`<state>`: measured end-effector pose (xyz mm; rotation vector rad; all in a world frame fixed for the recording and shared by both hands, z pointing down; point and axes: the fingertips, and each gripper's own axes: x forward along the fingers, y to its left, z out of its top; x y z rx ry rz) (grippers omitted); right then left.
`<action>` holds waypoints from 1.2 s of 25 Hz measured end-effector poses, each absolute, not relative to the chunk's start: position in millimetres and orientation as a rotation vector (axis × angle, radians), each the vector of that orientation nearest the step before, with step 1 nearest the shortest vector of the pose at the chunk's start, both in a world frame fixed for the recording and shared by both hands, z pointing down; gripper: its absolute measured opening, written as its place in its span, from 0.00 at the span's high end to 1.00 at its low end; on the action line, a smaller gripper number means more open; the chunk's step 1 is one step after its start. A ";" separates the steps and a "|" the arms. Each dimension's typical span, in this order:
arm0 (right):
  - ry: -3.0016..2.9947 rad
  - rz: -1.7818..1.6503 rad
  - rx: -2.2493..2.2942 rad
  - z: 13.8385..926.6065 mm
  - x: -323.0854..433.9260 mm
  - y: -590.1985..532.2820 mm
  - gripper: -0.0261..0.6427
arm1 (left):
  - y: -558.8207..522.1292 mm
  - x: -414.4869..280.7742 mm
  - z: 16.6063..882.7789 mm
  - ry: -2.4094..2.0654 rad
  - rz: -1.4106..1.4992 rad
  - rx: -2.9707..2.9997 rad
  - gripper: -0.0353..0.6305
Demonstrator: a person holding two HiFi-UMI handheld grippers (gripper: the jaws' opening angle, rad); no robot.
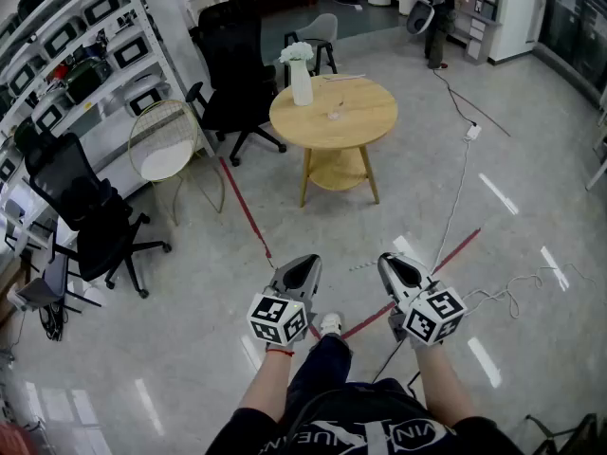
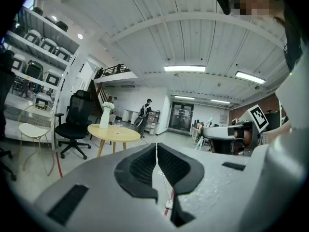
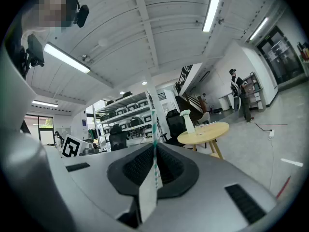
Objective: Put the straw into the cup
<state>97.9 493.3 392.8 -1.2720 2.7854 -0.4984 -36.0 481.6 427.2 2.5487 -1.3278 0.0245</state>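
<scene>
1. Two jaws of the right gripper (image 1: 396, 265) were pressed on a thin green-and-white striped straw (image 3: 154, 151). It stood upright between them with a flap of white paper wrapper hanging below.
2. Jaws of the left gripper (image 2: 156, 151) were pressed together with nothing between them.
3. I judged the straw very light and easy to crush or bend. A gentle pinch near its middle looked right, leaving the far end free beyond the jaw tips to drop into the cup.
4. Well ahead of both pairs of jaws stood a round pale wooden table (image 1: 365, 112). A small clear thing (image 1: 335, 114) on it was probably the cup, though too small to be sure.
5. A white vase of flowers (image 1: 301, 81) stood on the table just to one side of that cup and could be knocked.
6. Between the jaws and the table lay open floor crossed by a red tape line (image 1: 245, 207) and a white cable (image 1: 457, 202). A black office chair (image 1: 232, 74) stood beyond the left jaws.
</scene>
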 end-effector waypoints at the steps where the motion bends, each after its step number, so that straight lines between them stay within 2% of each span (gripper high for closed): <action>1: 2.786 -0.505 -1.280 394.4 95.0 484.3 0.93 | 473.0 -37.4 429.5 -1.321 0.033 2.549 0.92; 19: 2.756 -0.581 -1.422 412.6 66.3 277.5 0.93 | 263.5 -71.2 449.9 -1.229 0.034 2.521 0.92; 30: 2.711 -0.627 -1.455 419.2 59.6 210.7 0.93 | 200.1 -99.7 473.6 -1.232 0.023 2.455 0.92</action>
